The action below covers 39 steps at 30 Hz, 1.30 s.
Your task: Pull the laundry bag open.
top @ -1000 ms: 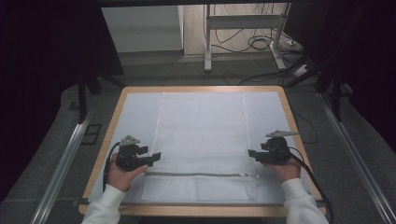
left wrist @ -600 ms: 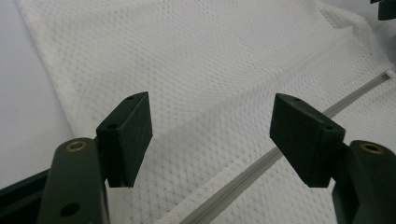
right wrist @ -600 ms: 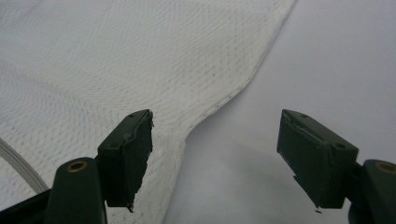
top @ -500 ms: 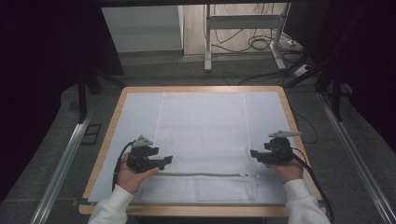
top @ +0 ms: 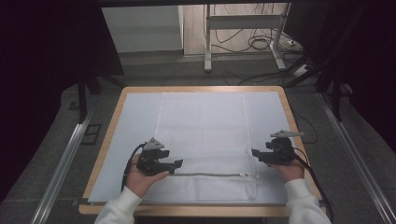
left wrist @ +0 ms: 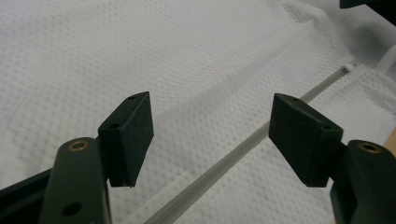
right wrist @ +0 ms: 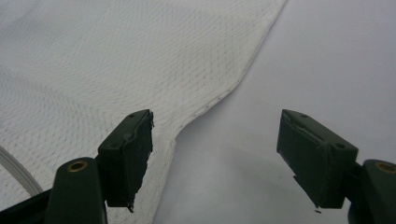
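A white mesh laundry bag [top: 203, 140] lies flat on the pale mat [top: 133, 121] that covers the wooden table [top: 109, 135]. Its long axis runs away from the person — from the near edge of the table toward the far one — and it sits roughly in the middle of the mat. The zipper [top: 212, 175] crosses the bag's width close to the near end, a straight grey line running left to right, with its pull at the right-hand end, near the bag's right edge.

The left gripper [top: 176, 164] is held low at the left end of the zipper, over the bag's near left part. In the left gripper view its jaws stand well spread with nothing between them, and the zipper tape [left wrist: 233, 156] runs diagonally across the mesh beneath the gap.

The right gripper [top: 256, 153] sits at the bag's right edge, a little above the zipper line — its jaws also stand wide apart and hold nothing. In the right gripper view the hemmed edge of the bag [right wrist: 219, 95] passes under the gap, mesh under one jaw and bare mat under the other.
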Each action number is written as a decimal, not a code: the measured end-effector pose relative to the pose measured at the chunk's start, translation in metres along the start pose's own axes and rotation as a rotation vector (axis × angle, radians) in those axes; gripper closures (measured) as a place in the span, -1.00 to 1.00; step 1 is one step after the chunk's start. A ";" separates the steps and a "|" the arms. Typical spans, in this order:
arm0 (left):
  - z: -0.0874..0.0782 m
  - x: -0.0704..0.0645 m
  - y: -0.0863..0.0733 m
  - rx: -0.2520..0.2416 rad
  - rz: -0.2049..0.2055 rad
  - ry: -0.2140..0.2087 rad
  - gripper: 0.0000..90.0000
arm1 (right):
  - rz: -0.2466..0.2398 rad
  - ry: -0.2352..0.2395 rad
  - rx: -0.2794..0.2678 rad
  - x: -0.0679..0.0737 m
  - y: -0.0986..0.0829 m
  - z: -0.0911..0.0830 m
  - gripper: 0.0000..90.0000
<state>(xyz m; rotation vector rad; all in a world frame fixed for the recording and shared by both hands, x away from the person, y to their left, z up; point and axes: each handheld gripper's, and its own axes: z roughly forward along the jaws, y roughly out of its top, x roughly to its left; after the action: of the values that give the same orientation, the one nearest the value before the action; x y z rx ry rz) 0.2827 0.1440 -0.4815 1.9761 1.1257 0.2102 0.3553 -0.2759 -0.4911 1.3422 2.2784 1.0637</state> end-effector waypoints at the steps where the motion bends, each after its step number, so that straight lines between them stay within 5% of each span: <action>1: 0.000 0.000 0.000 0.000 0.000 0.000 -0.31 | 0.000 0.000 0.000 0.000 0.000 0.000 -0.41; 30: 0.032 -0.042 0.014 0.031 0.024 -0.089 -0.32 | 0.001 0.003 -0.027 0.000 0.003 -0.005 -0.38; 39: 0.036 -0.045 0.015 0.037 0.029 -0.099 -0.32 | 0.002 0.001 -0.026 -0.001 0.004 -0.005 -0.38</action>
<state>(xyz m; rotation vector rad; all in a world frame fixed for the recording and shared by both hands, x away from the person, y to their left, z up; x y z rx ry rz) 0.2839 0.0844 -0.4823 2.0138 1.0447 0.1068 0.3549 -0.2777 -0.4849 1.3347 2.2562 1.0916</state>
